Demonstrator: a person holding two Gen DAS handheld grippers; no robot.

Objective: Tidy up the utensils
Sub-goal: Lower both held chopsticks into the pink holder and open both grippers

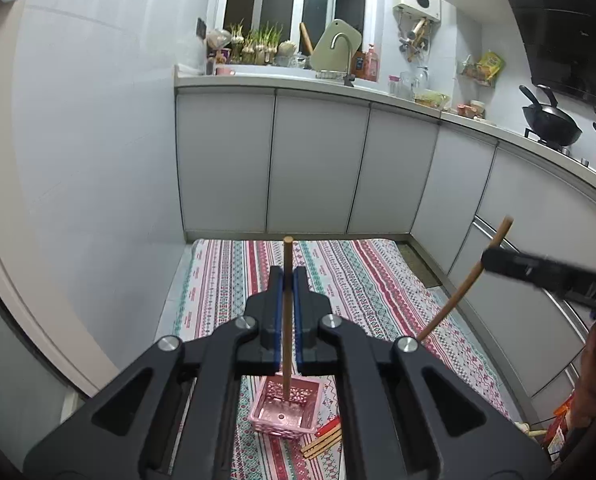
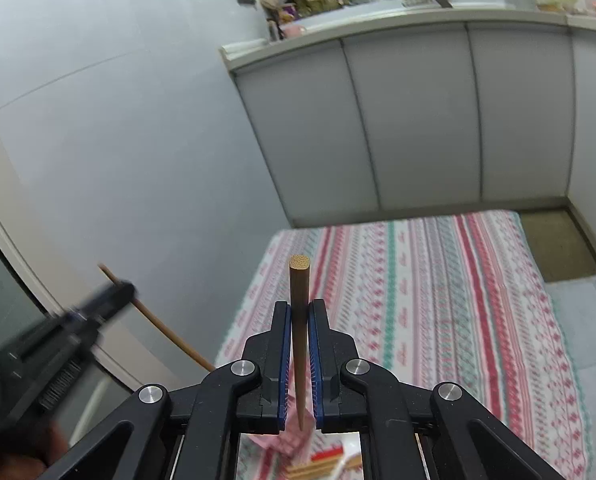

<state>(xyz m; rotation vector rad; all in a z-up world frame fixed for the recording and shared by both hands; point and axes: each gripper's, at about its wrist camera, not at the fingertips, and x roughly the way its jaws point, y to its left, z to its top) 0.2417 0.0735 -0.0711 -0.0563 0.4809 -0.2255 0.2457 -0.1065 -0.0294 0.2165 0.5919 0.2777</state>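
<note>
Left wrist view: the left gripper (image 1: pixel 288 280) is clamped narrow on a wooden chopstick (image 1: pixel 287 320), whose long axis runs along the blue pads (image 1: pixel 276 308), blunt end up past the fingertips and thin tip pointing down. Directly below that tip sits the pink basket (image 1: pixel 286 408), open side up, on the striped cloth (image 1: pixel 358 280). Just right of the basket lie more loose chopsticks (image 1: pixel 324 440), flat on the cloth. Farther right, the right gripper (image 1: pixel 498 260) enters from the frame edge, closed on a second chopstick (image 1: pixel 466 280) that slants down toward the cloth, well apart from the basket.

Right wrist view: at far left the left gripper (image 2: pixel 114 296) appears blurred with its chopstick (image 2: pixel 158 324) angled downward. At centre the right gripper (image 2: pixel 300 308) pinches its own chopstick (image 2: pixel 299 320) upright between the pads, thin tip low. The basket (image 2: pixel 294 436) shows only as a pink patch behind that tip, so its alignment with the opening cannot be told here.

Judgement: the left-hand stick is the better placed for dropping in, since its tip already hangs over the basket mouth; a straight lowering along the stick's axis should suffice.
</note>
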